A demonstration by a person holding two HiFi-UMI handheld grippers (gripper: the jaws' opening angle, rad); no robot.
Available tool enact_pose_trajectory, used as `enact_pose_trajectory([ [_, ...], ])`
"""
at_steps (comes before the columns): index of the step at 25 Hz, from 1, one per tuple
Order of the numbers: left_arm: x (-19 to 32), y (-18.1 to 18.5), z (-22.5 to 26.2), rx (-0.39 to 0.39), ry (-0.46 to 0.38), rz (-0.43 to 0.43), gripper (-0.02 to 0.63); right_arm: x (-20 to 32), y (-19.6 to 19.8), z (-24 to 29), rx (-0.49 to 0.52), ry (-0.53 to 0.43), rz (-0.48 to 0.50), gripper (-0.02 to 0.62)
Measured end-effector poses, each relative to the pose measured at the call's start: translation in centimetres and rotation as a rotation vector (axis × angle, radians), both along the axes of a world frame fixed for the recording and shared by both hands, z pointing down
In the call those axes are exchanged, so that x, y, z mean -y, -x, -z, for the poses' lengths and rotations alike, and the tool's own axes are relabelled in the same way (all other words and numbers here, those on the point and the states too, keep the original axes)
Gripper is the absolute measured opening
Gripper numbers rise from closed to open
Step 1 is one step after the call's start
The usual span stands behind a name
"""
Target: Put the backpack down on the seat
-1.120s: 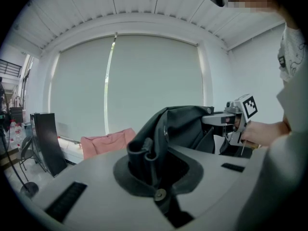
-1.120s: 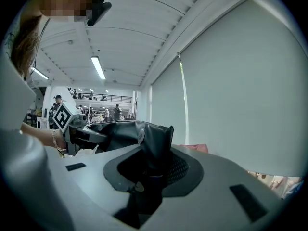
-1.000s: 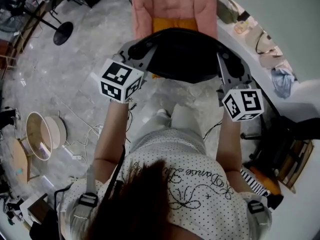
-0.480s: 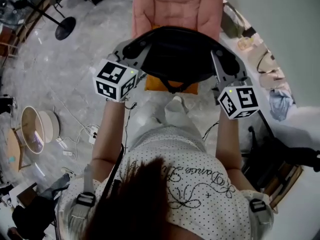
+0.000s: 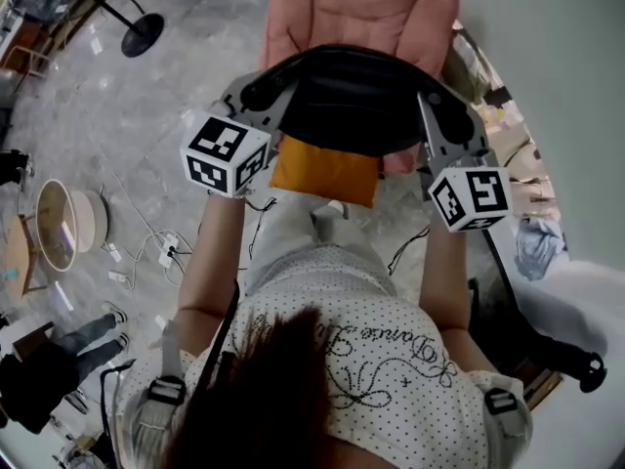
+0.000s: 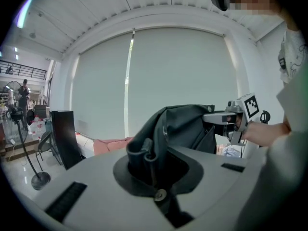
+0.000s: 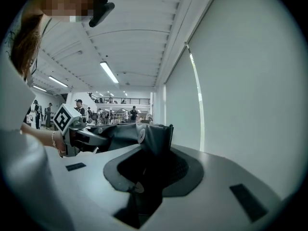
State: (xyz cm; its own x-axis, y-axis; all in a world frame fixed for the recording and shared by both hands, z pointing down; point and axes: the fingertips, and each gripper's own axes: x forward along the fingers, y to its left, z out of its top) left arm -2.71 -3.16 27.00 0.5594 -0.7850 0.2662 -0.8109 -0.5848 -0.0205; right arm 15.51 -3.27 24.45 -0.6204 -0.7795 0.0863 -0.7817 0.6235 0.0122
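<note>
A black backpack (image 5: 356,101) hangs stretched between my two grippers, above a pink armchair (image 5: 361,8) with an orange cushion (image 5: 325,172) on its seat. My left gripper (image 5: 256,93) is shut on the bag's left edge. In the left gripper view a fold of the backpack (image 6: 185,126) is pinched in the left gripper (image 6: 147,153). My right gripper (image 5: 441,113) is shut on the bag's right edge. The right gripper view shows the backpack (image 7: 120,134) clamped in the right gripper (image 7: 154,146). The bag's underside is hidden.
A white counter (image 5: 586,291) with bags and cloth runs along the right. A fan stand (image 5: 144,29) is at the far left, with a round low table (image 5: 59,228) and floor cables (image 5: 156,252) on the left. A bystander's legs (image 5: 88,330) show at lower left.
The armchair has come nearer and the orange cushion now shows fully below the bag. Both grippers have kept their hold and carried the backpack forward over the seat.
</note>
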Motion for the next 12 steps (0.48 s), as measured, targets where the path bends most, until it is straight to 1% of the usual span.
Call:
enact_pose_trajectory([
  [5,2.6,0.3,-1.0,0.011,0.028,0.008,0.017,2.6,0.3,-1.3,0.013,0.042,0.004,0.097],
  [12,7.9,0.8,-2.7,0.006,0.062,-0.03,0.018,7.2,0.9,-2.8,0.007,0.084,-0.04,0.097],
])
